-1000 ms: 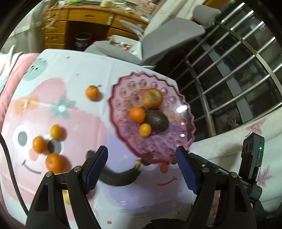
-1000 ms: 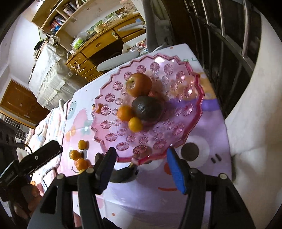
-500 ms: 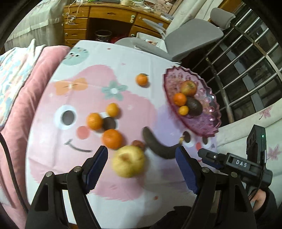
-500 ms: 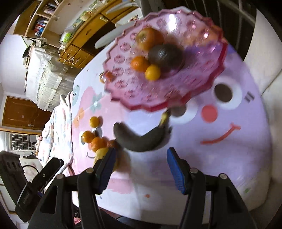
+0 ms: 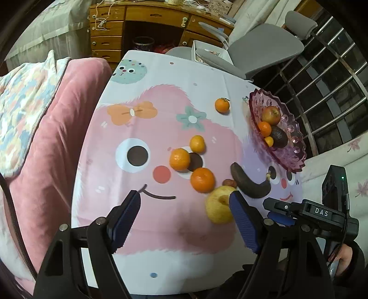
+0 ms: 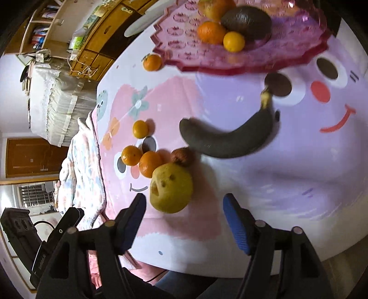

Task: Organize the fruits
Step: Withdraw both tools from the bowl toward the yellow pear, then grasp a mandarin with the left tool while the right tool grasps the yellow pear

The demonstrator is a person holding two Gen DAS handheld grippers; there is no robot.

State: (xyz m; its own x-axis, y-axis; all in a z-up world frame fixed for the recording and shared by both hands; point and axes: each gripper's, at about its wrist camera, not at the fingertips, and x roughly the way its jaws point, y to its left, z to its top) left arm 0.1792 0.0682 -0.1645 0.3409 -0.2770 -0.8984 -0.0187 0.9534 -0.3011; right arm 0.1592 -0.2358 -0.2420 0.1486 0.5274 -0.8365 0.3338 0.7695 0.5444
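A pink glass fruit plate (image 5: 294,135) (image 6: 184,34) stands at the table's right side and holds an apple (image 5: 271,114), two oranges and an avocado (image 6: 247,20). On the cloth lie a blackened banana (image 5: 248,182) (image 6: 227,140), a yellow pear (image 5: 217,208) (image 6: 171,186), a small brown fruit (image 6: 182,156) and several oranges (image 5: 202,179) (image 6: 149,163). My left gripper (image 5: 185,211) is open and empty above the cloth, left of the pear. My right gripper (image 6: 184,216) is open and empty just in front of the pear.
A pink cushion with a blanket (image 5: 46,128) borders the table's left side. A grey chair (image 5: 260,46) and a wooden dresser (image 5: 142,25) stand behind the table. A metal window grille (image 5: 326,76) is at the right. One orange (image 5: 222,105) lies apart near the plate.
Both grippers have pulled back from the plate toward the table's near side. The loose oranges, pear and banana now fill the views. Both stayed open.
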